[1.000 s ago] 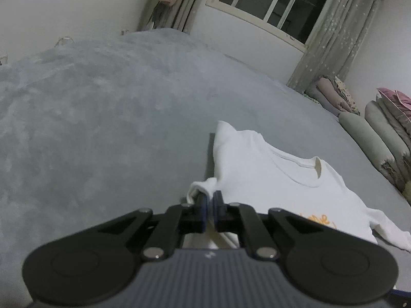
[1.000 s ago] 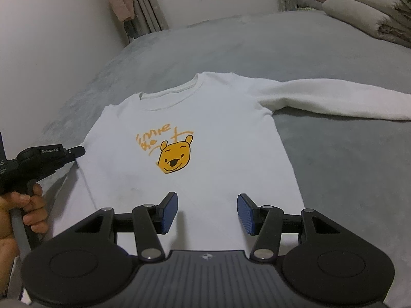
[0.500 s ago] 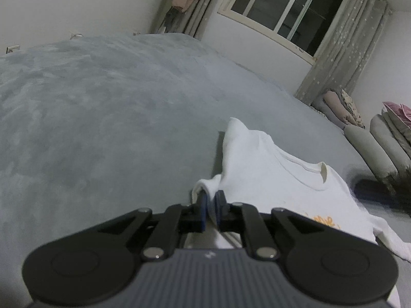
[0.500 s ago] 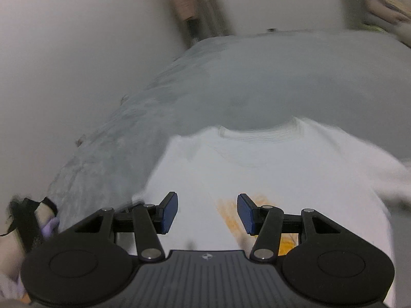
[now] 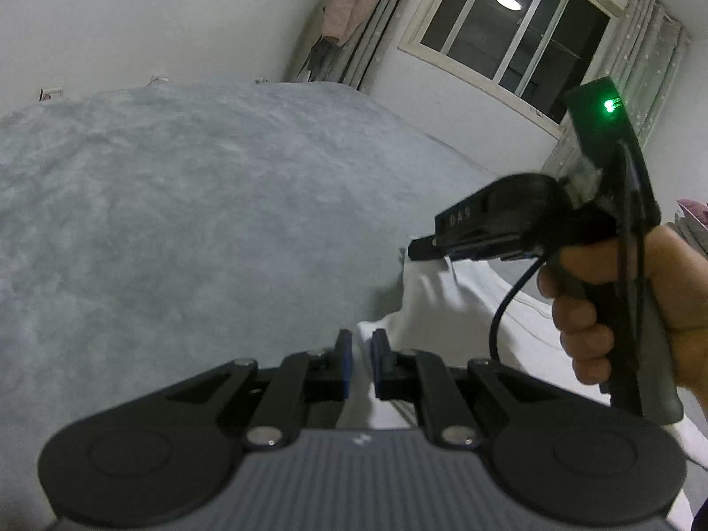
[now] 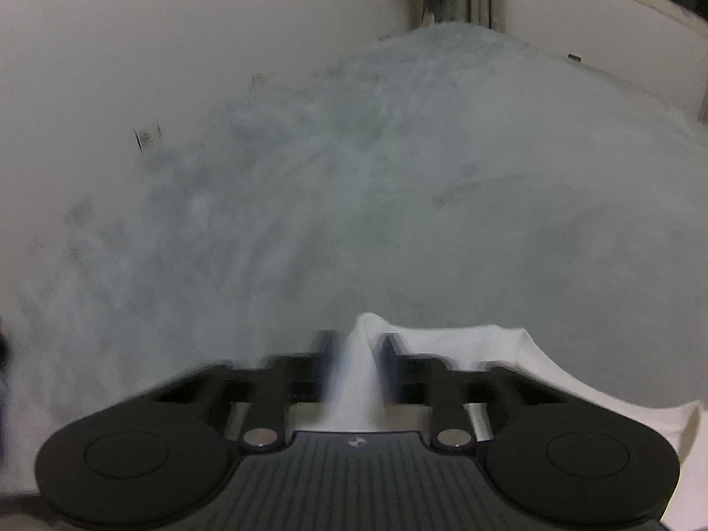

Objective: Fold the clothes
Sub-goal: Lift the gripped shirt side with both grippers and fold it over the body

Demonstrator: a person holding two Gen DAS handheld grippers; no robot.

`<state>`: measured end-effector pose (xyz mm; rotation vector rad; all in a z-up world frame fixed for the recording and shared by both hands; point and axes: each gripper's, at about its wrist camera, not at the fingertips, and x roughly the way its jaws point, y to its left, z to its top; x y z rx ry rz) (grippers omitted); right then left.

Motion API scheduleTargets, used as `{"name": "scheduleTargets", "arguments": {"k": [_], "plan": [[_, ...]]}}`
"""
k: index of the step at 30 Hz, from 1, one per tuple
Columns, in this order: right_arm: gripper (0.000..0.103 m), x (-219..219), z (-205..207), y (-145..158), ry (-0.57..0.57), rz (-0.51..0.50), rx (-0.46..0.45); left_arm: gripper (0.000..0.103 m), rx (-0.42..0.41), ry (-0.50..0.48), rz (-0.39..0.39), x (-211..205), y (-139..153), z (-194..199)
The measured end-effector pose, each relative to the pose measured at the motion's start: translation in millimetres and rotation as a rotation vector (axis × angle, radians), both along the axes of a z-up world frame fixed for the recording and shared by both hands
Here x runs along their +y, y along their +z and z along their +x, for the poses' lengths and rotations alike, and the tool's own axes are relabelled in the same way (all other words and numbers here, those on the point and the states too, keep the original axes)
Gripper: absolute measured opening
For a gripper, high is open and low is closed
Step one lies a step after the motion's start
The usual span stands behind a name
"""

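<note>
The white long-sleeved shirt [image 5: 447,305] is spread flat on the grey bed [image 5: 186,230], with the side nearest the bed's wall-side edge gathered up. A fold of that side is pinched in the left gripper [image 5: 362,356], whose jaws are pressed almost together on the cloth. Further along the same side, a peak of white fabric [image 6: 360,354] is caught in the right gripper [image 6: 354,354], whose jaws are closing on it, the view being blurred. From the left wrist camera the right gripper [image 5: 425,248] is seen side-on above the shirt, its handle held in the person's hand [image 5: 619,305].

The step in hand is judged to be the first lengthwise fold. It is best done if both pinches are lifted together, kept level, and carried across so the edge is laid straight, with only one layer dragged and no slack left between the grips.
</note>
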<state>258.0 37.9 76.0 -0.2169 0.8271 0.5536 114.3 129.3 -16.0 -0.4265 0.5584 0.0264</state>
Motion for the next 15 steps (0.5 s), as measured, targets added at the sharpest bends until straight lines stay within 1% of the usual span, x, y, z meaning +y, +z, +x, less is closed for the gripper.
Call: {"name": "scheduleTargets", "arguments": {"k": [2, 4, 5, 6, 9, 11, 13, 15], "plan": [[0.008, -5.7, -4.9, 4.4, 0.005, 0.038, -0.064, 0.006, 0.013, 0.03, 0.01, -1.7, -0.7, -1.7], [0.007, -20.2, -9.6, 8.9, -0.043, 0.144, -0.118, 0.005, 0.04, 0.068, -0.001, -0.7, -4.5, -2.6], [0.006, -25.5, -11.4, 7.9, -0.068, 0.182, -0.129, 0.002, 0.049, 0.084, -0.003, -0.2, -5.6, -3.2], [0.006, -29.3, -13.3, 2.5, -0.09, 0.204, -0.135, 0.002, 0.053, 0.09, 0.001, -1.0, -5.5, -3.0], [0.006, -33.5, -14.6, -19.9, -0.142, 0.231, -0.117, 0.004, 0.055, 0.082, 0.025, -5.5, -3.9, -2.4], [0.007, -39.1, -12.4, -27.8, -0.175, 0.288, -0.08, 0.004, 0.058, 0.066, -0.006, 0.2, -1.9, 0.0], [0.011, -42.0, -11.0, -27.7, -0.174, 0.324, -0.057, 0.004, 0.044, 0.051, -0.052, 10.8, -0.2, 1.3], [0.011, -47.4, -13.5, -20.4, -0.169, 0.336, -0.066, 0.005, 0.048, 0.002, -0.057, 16.6, 1.3, 5.8]]}}
